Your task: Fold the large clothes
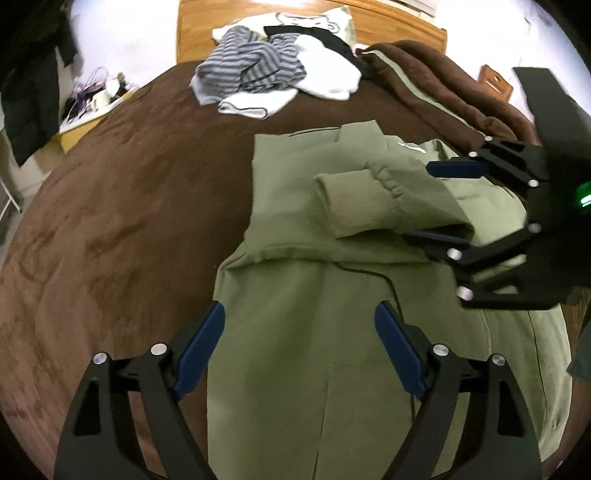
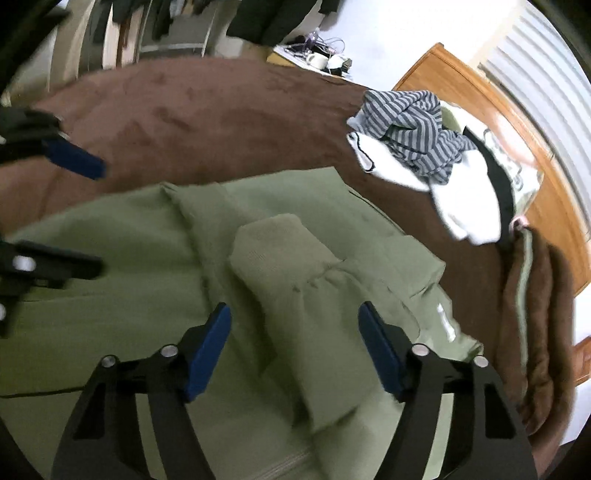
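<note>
An olive green sweatshirt (image 1: 314, 332) lies on the brown bed cover, partly folded, with one sleeve and its ribbed cuff (image 1: 354, 206) laid across the body. My left gripper (image 1: 299, 317) is open and empty, hovering over the garment's lower body. My right gripper (image 2: 293, 314) is open, its jaws standing either side of the sleeve (image 2: 317, 332) just behind the cuff (image 2: 273, 247), not clamped. The right gripper also shows in the left wrist view (image 1: 443, 201), at the sleeve's right end. The left gripper's fingers (image 2: 74, 158) show at the left edge of the right wrist view.
The brown bed cover (image 1: 129, 221) spreads to the left. A pile of striped, white and black clothes (image 1: 266, 74) lies near the wooden headboard (image 1: 388, 26). A bunched brown blanket (image 1: 443, 88) lies at the right. A cluttered bedside table (image 1: 96, 92) stands far left.
</note>
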